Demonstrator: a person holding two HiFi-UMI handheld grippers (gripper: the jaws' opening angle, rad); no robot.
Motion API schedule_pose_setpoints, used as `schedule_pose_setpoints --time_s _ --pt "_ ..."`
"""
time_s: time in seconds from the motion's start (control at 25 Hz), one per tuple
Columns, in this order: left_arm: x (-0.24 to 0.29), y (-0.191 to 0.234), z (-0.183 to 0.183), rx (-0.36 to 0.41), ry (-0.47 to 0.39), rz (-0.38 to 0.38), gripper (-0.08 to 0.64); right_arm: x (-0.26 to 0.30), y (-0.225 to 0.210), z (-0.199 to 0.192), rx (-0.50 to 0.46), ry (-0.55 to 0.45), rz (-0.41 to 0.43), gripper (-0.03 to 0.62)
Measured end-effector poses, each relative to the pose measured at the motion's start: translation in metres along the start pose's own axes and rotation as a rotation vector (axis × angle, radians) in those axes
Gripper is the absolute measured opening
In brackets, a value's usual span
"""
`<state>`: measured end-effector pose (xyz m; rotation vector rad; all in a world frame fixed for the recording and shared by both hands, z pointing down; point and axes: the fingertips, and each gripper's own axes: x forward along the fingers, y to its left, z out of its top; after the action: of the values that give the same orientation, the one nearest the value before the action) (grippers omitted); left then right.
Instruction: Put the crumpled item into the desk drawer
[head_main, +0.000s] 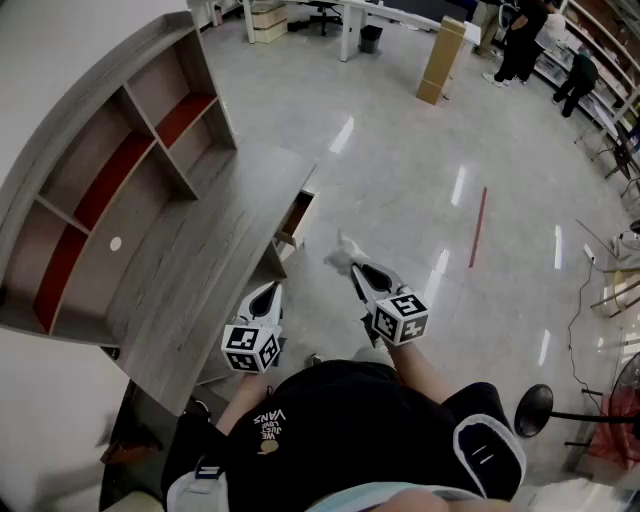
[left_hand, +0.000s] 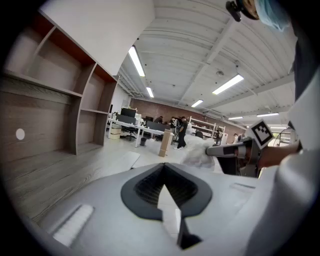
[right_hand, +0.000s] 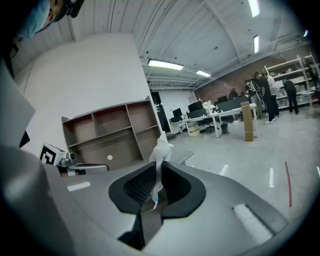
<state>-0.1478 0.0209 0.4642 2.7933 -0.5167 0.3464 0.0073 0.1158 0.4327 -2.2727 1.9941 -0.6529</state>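
The crumpled white item (head_main: 341, 255) sticks out of the tips of my right gripper (head_main: 357, 270), which is shut on it above the floor, just right of the desk. In the right gripper view the crumpled white item (right_hand: 160, 150) rises as a thin twist from between the closed jaws of my right gripper (right_hand: 156, 192). The desk drawer (head_main: 297, 219) stands pulled out at the far right corner of the grey wooden desk (head_main: 190, 280), a little beyond the item. My left gripper (head_main: 269, 292) hovers by the desk's front edge. Seen in its own view, my left gripper (left_hand: 167, 200) is shut and empty.
A shelf unit with red-lined compartments (head_main: 110, 170) rises at the back of the desk. On the open glossy floor are a red line (head_main: 478, 226), a tall cardboard box (head_main: 441, 60) and, farther off, standing people (head_main: 520, 40). A round-based stand (head_main: 535, 408) is at the right.
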Motion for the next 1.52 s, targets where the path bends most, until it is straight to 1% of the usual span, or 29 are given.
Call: schedule_pose_setpoints --time_s 0.2,0.36,0.64,0.92,1.16,1.52 --pt "0.01 0.005 0.002 -0.002 -0.001 0.0 0.052 0.006 -0.008 0.007 0.032 -0.027 0.0 0.04" --pt "0.019 0.005 0.001 -0.014 0.002 0.01 0.052 0.012 -0.02 0.009 0.036 -0.02 0.016 0.04" --pt "0.049 0.006 -0.005 -0.046 0.014 0.076 0.052 0.033 -0.049 0.013 0.028 0.026 0.079 0.04" --pt "0.083 -0.004 -0.004 -0.089 0.002 0.169 0.052 0.056 -0.088 0.02 0.009 0.094 0.169 0.04" --pt "0.112 -0.018 -0.006 -0.13 0.001 0.276 0.052 0.075 -0.124 0.034 -0.028 0.145 0.271 0.04" --pt "0.135 -0.034 -0.014 -0.164 -0.022 0.412 0.054 0.093 -0.16 0.041 -0.098 0.206 0.394 0.04"
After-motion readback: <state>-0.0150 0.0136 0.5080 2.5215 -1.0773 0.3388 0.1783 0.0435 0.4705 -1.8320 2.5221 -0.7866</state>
